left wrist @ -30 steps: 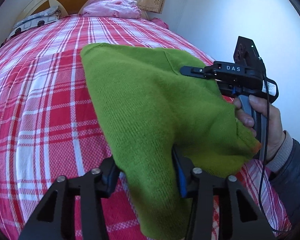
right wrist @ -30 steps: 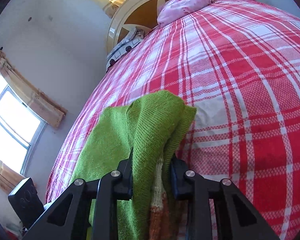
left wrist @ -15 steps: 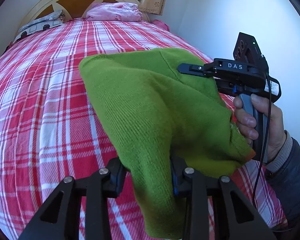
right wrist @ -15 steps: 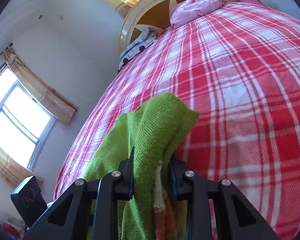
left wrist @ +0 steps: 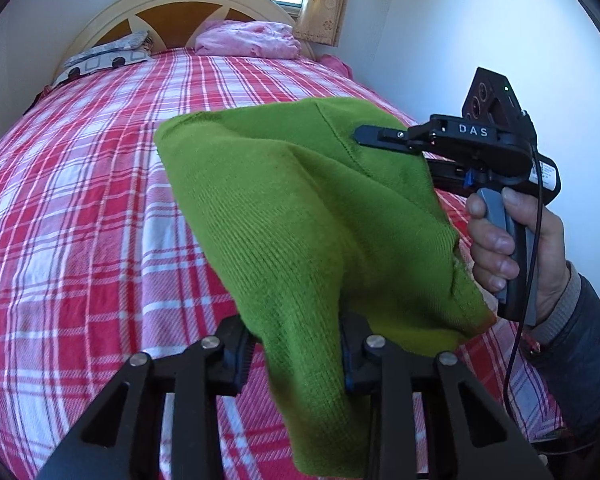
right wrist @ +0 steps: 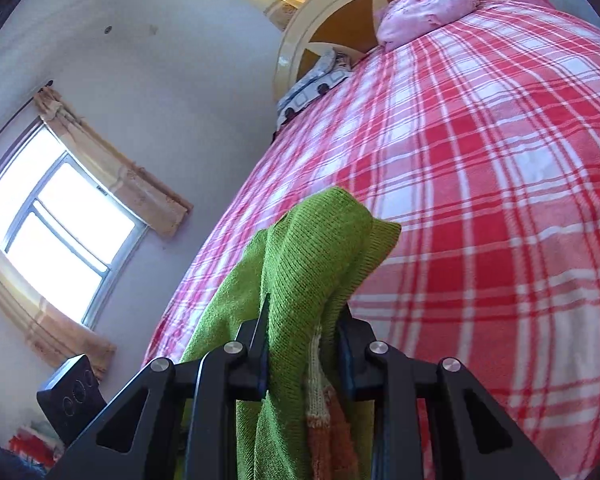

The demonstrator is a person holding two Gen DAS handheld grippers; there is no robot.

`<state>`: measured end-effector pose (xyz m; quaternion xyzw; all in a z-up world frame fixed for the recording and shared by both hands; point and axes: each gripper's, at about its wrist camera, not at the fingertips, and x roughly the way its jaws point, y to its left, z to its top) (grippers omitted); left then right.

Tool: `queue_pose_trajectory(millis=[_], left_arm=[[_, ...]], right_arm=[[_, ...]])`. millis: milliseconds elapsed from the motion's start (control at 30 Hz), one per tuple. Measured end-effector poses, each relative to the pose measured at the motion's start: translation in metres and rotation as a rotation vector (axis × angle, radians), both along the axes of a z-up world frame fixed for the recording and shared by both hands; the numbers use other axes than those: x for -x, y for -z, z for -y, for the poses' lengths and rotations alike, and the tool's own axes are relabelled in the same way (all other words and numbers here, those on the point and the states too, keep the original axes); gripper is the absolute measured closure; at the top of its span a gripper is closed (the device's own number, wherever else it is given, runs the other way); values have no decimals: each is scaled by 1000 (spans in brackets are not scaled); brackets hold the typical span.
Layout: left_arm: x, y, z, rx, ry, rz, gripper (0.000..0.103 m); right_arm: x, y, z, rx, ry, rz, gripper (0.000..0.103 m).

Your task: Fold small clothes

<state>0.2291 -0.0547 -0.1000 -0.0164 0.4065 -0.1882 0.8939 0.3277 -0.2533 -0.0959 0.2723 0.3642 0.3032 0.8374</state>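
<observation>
A green knitted garment (left wrist: 300, 208) hangs in the air above the red plaid bed (left wrist: 80, 200), stretched between both grippers. My left gripper (left wrist: 296, 344) is shut on a bunched lower edge of it, and cloth droops below the jaws. In the left wrist view my right gripper (left wrist: 380, 140) grips the far right edge, held by a person's hand (left wrist: 512, 240). In its own view the right gripper (right wrist: 304, 344) is shut on a fold of the green garment (right wrist: 320, 248), with an orange and cream trim (right wrist: 324, 420) showing between the jaws.
A curved headboard (left wrist: 180, 0) stands at the far end of the bed, with a pink pillow (left wrist: 248, 38) and a patterned pillow (left wrist: 104, 56) against it. A white wall runs along the right side. A curtained window (right wrist: 56, 232) is on the left wall.
Both grippers have risen and moved toward the headboard with the garment. The cloth's far edge has lifted off the bed. The left jaws have drawn tighter on the cloth.
</observation>
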Motion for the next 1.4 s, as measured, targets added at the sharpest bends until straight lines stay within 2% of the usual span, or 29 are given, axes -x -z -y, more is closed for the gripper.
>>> queue_pose_trajectory(millis=[400,1067,1400], left_arm=[[36,-5,-50,-11,-78,33,68],[79,0,-134,-33,-249,27,68],[95,6,-160,-50,-311,27,68]], right_arm=[[12,-10,-68,-31,-98,7,76],[8,-4,-198,-43,-287,-9,77],[7,-3,-250,-36,-357,-13,77]])
